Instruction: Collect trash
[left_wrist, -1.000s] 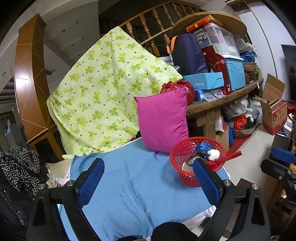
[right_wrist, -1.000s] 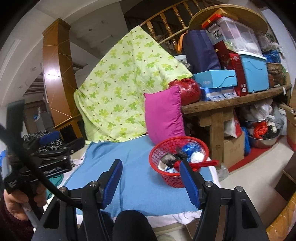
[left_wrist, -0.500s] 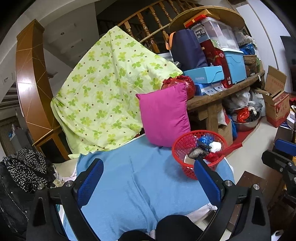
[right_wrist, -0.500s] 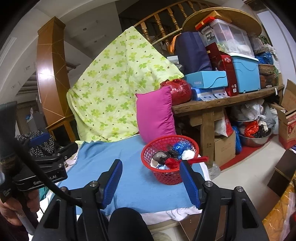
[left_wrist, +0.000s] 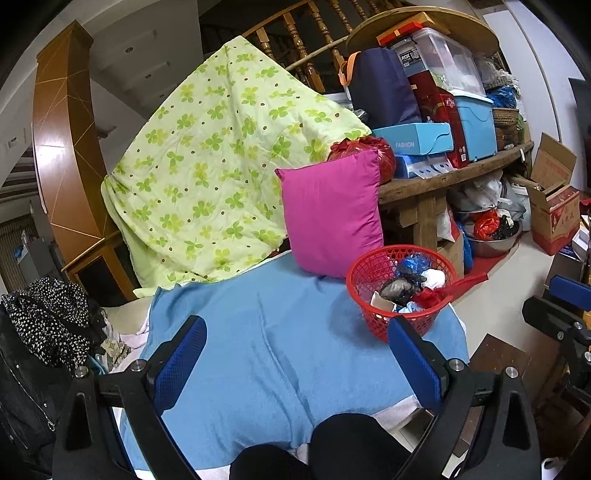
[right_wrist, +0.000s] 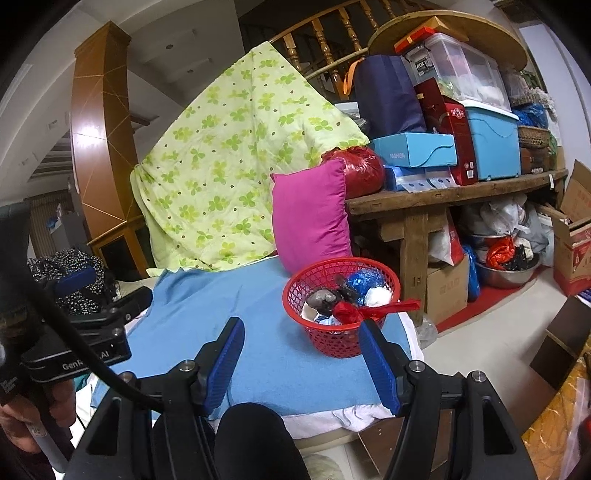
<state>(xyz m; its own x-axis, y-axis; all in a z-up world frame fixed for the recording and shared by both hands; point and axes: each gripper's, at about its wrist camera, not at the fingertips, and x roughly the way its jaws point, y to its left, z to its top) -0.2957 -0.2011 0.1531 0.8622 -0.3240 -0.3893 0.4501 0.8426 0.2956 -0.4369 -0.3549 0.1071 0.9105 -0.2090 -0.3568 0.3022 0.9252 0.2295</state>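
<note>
Both my tongs were spread wide, holding nothing: left gripper (left_wrist: 295, 363), right gripper (right_wrist: 301, 363). The red basket (right_wrist: 341, 341) sat on the blue towel (left_wrist: 266, 354) just ahead of my right pad, which covered part of its wall. The trash (right_wrist: 345, 299) inside was a jumble, hard to tell apart. A pink pillow (left_wrist: 332, 214) stood behind it.

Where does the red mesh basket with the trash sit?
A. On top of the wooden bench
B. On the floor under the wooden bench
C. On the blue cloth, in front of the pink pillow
C: the red mesh basket stands on the blue cloth, in front of the pink pillow.
</note>
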